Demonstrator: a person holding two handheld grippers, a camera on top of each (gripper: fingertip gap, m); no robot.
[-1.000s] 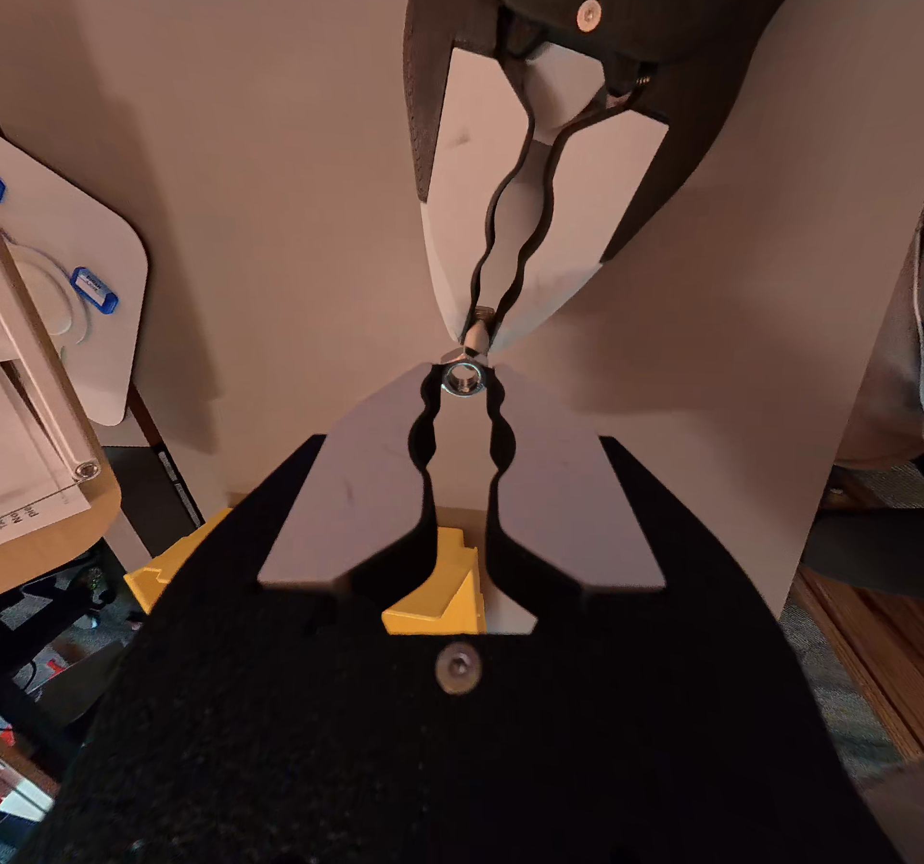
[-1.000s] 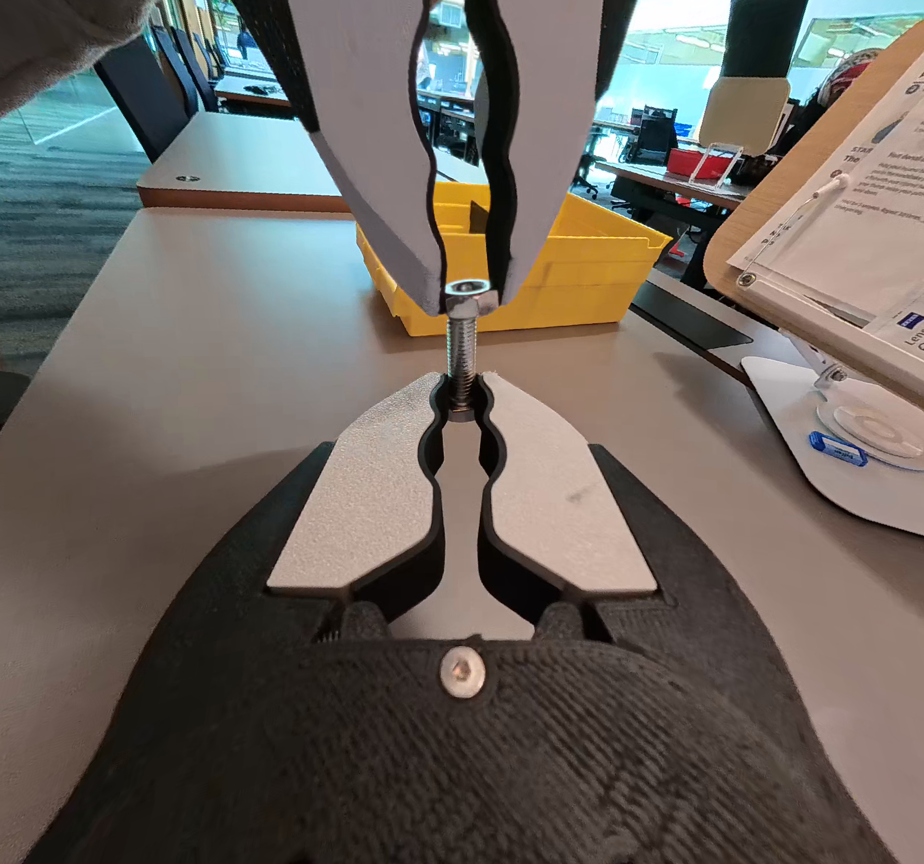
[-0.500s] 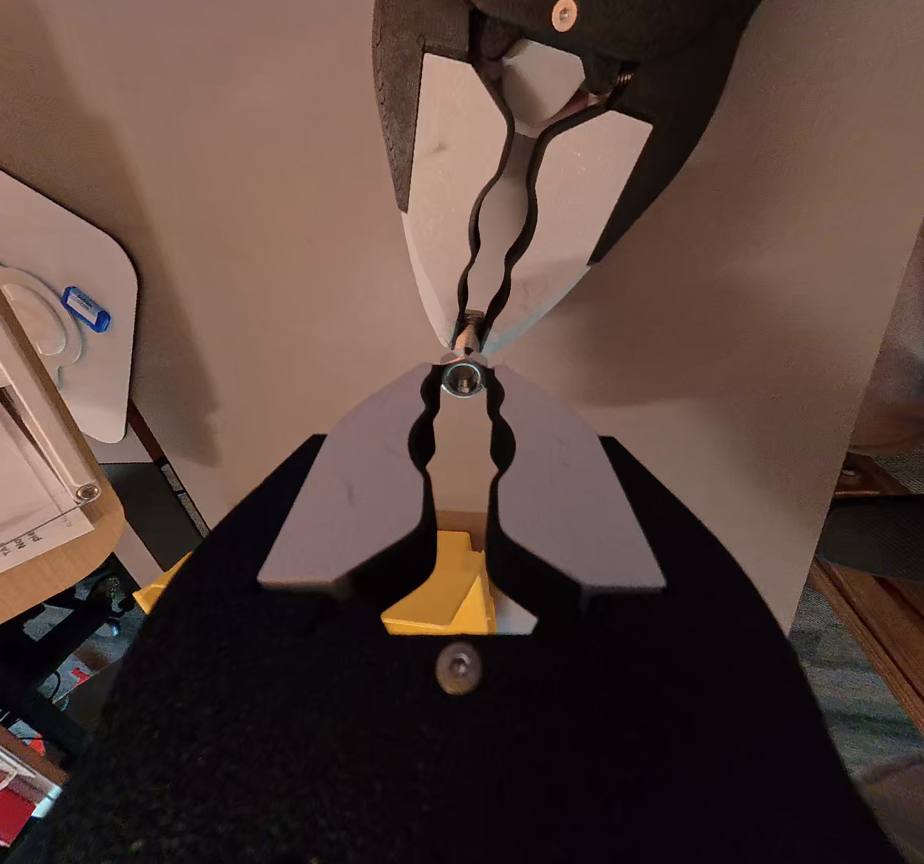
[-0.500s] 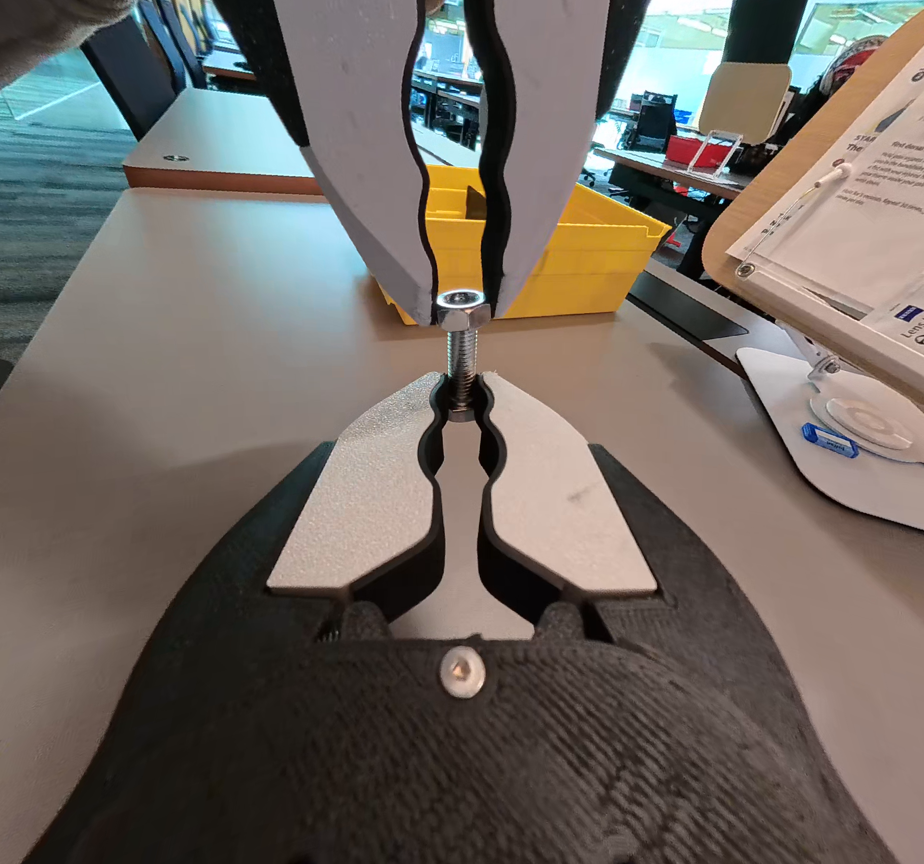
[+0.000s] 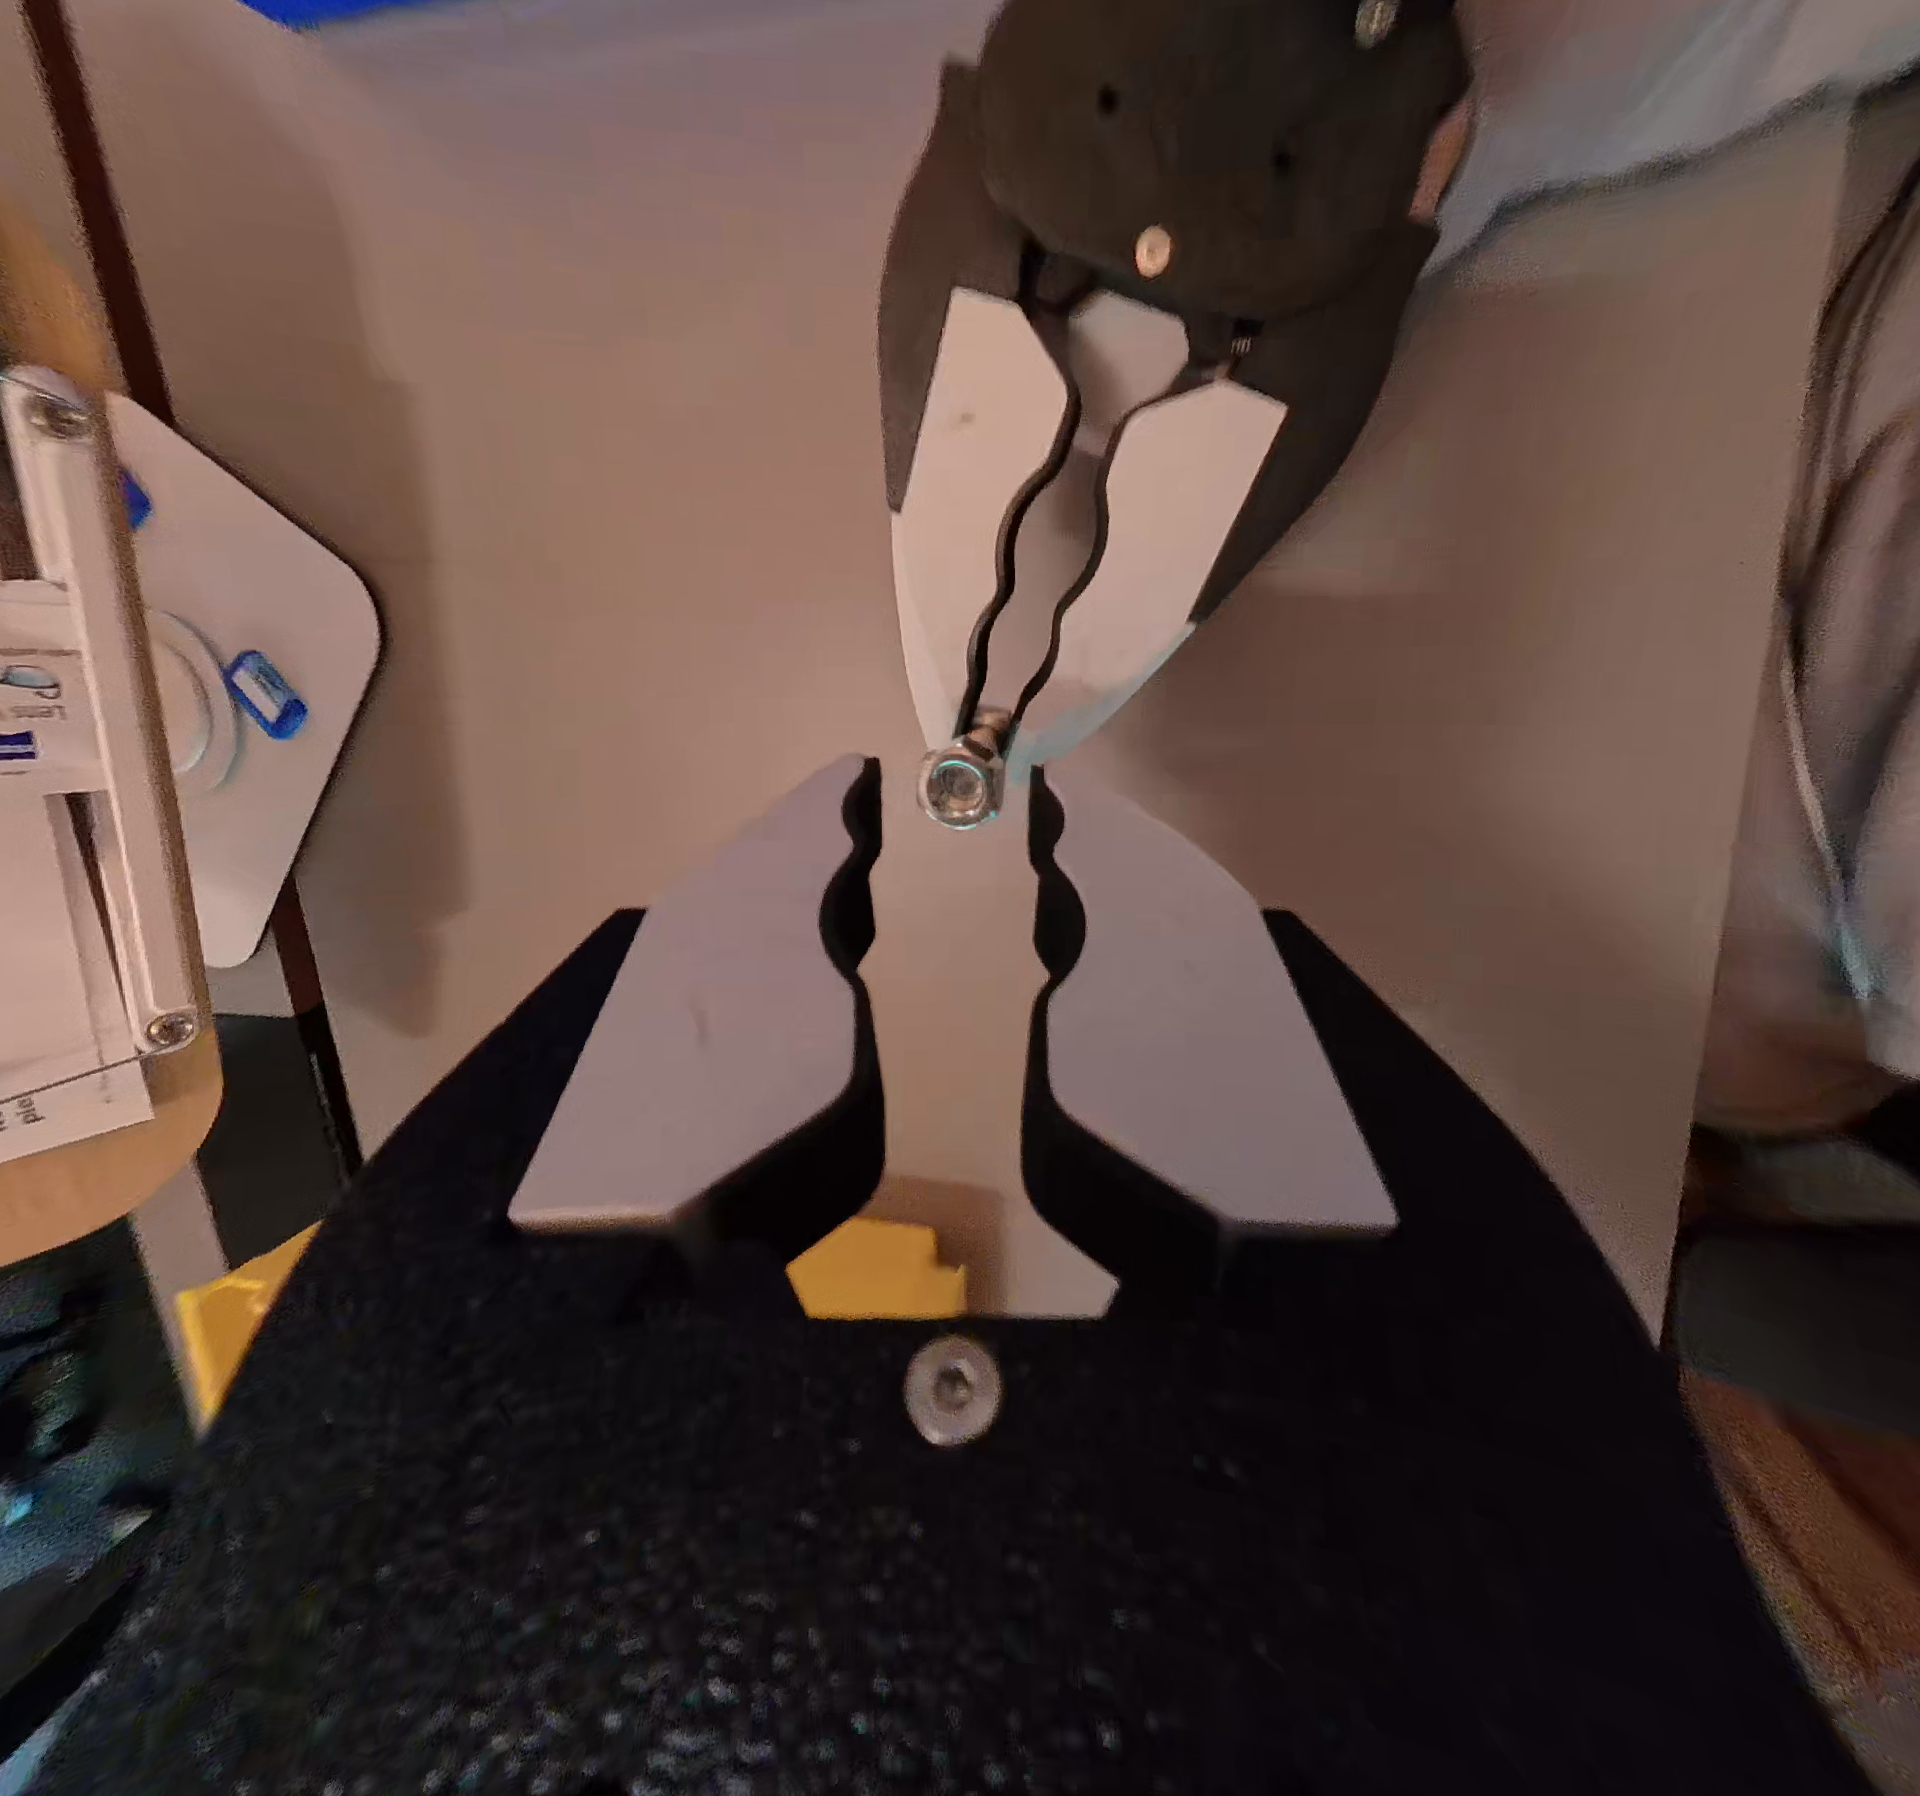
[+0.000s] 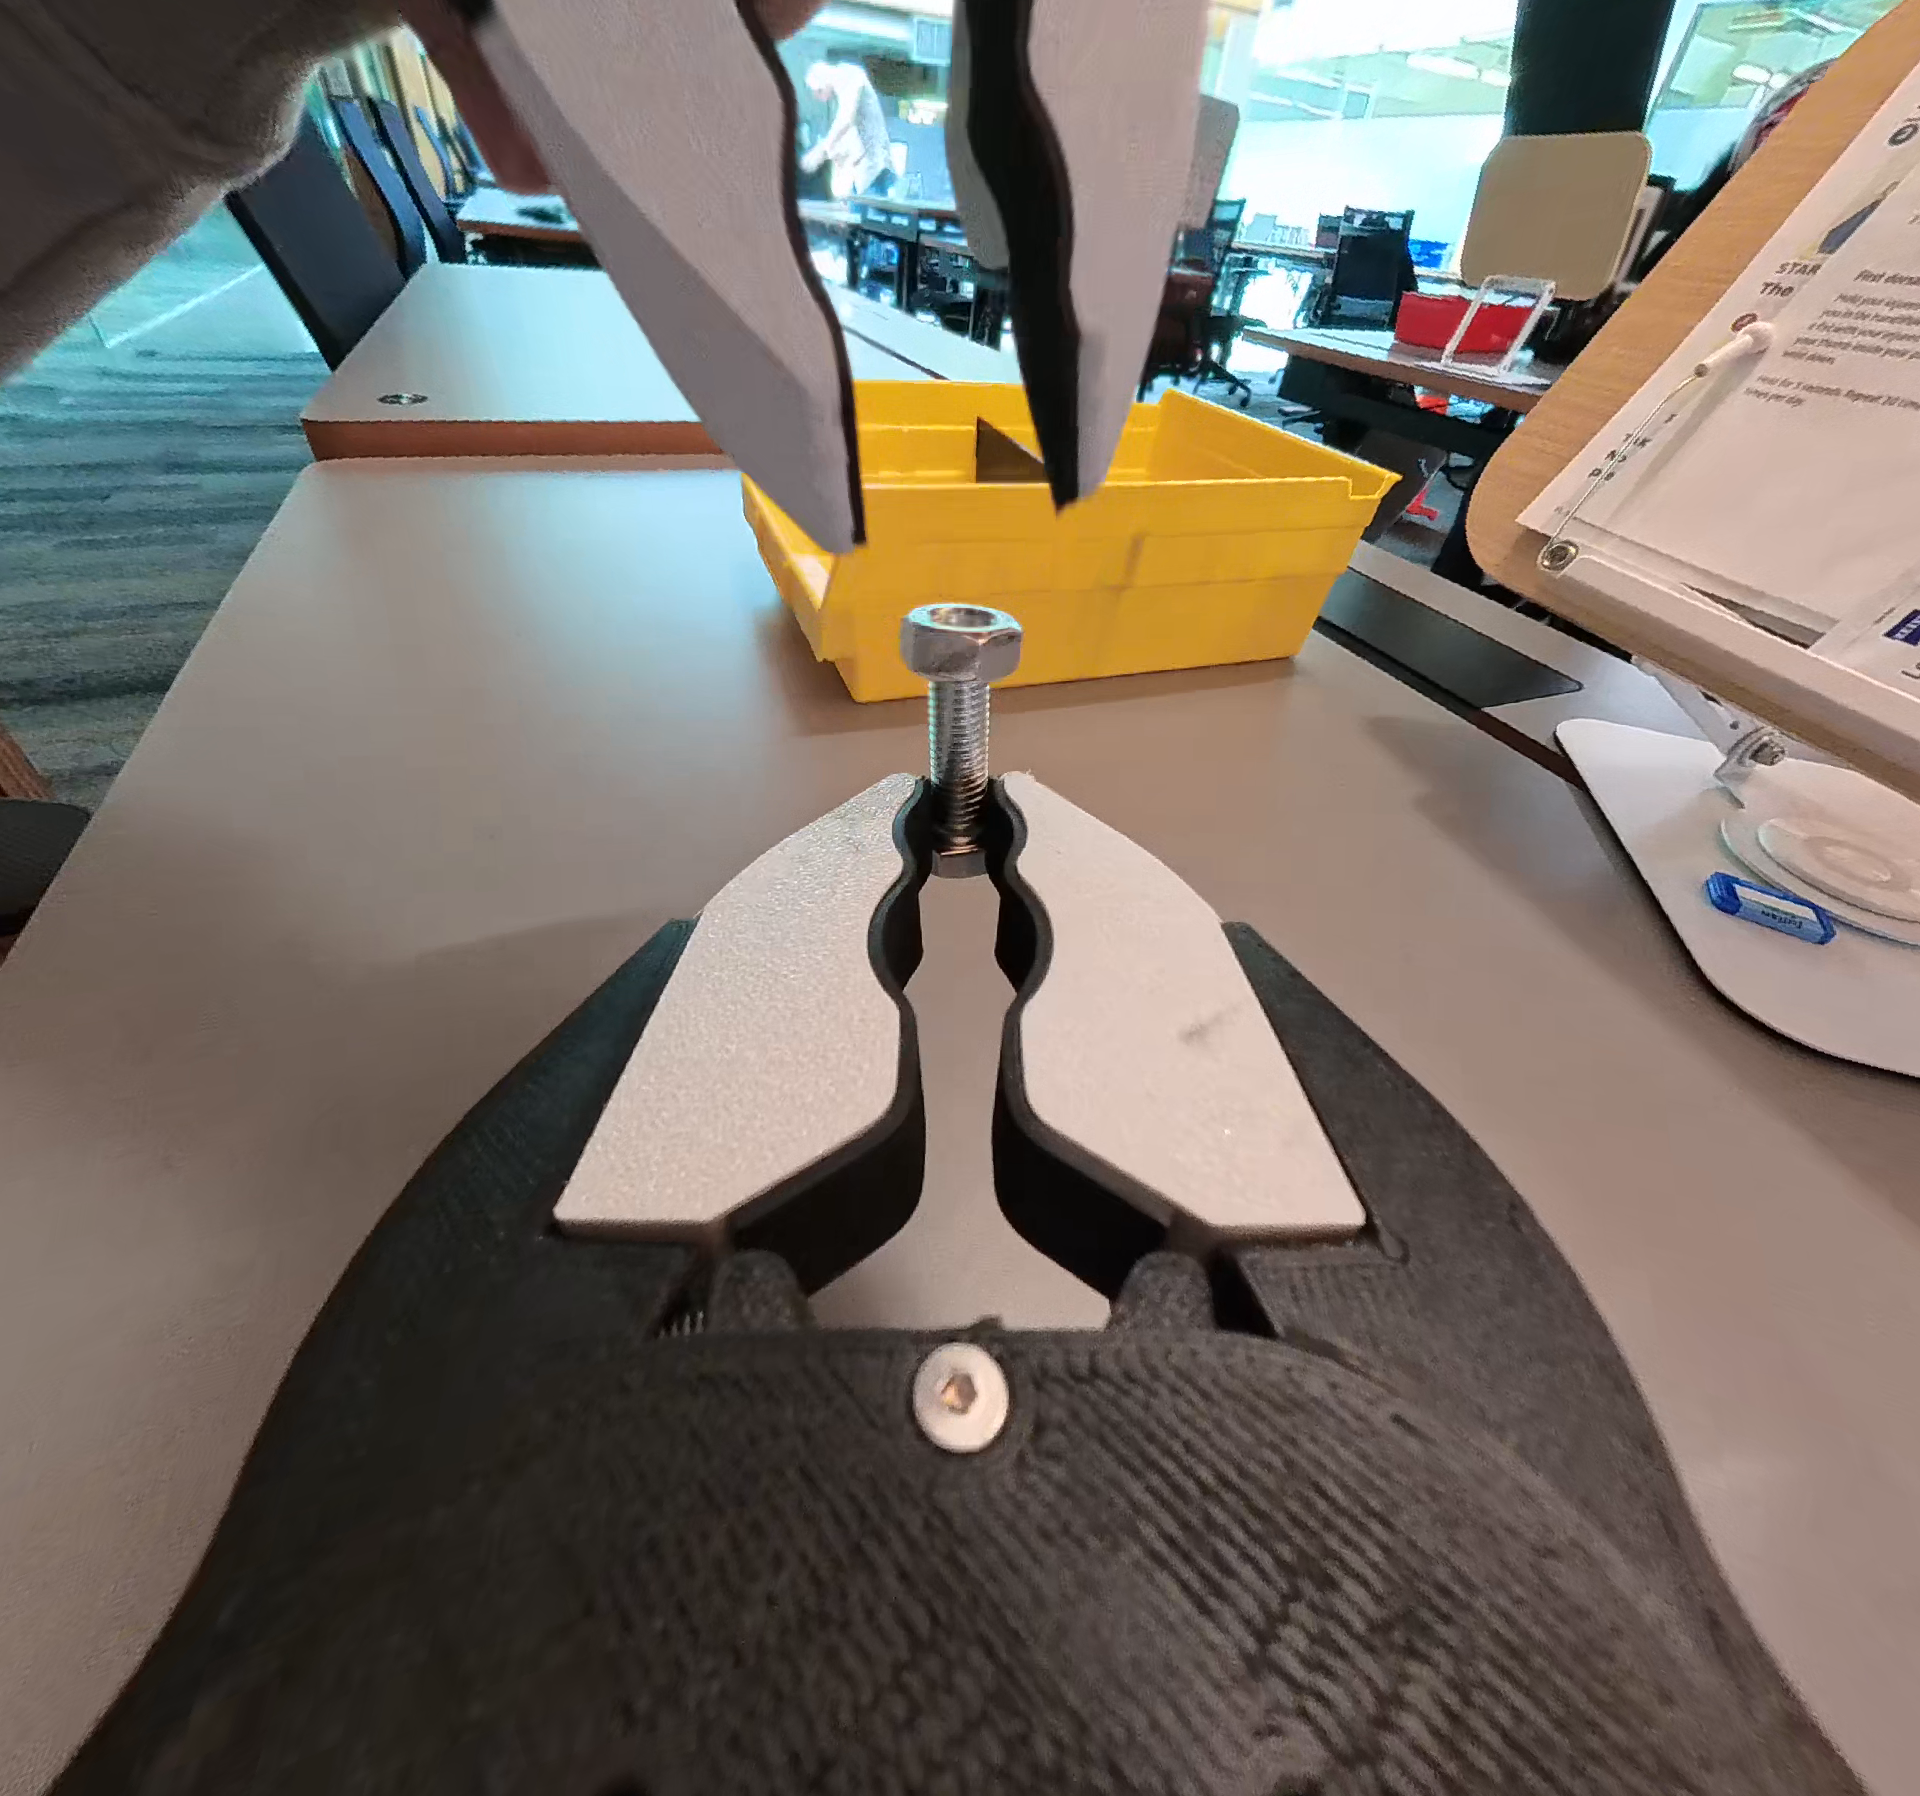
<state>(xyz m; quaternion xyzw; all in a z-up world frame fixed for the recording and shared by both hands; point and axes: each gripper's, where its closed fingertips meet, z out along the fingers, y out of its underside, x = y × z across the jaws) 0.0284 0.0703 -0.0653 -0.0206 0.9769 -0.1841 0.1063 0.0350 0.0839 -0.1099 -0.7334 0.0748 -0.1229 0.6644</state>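
Yellow bin [image 6: 1091,593] contents unclear, right tongs [image 6: 961,811] gripping bolt [image 6: 958,707]

Silver bolt [image 6: 961,759] stands upright, silver nut [image 6: 961,640] on top.

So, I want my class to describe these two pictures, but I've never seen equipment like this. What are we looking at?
A person holds two hand-held grippers; no robot arm. Each carries a camera looking along its own two fingers, giving one picture each. The right gripper clamps a metal bolt upright, with a nut on top. The left gripper is open; in its own view the nut sits between its spread fingers, untouched, while the right view shows it above the nut. On the grey table stand a yellow bin and a paper stand.
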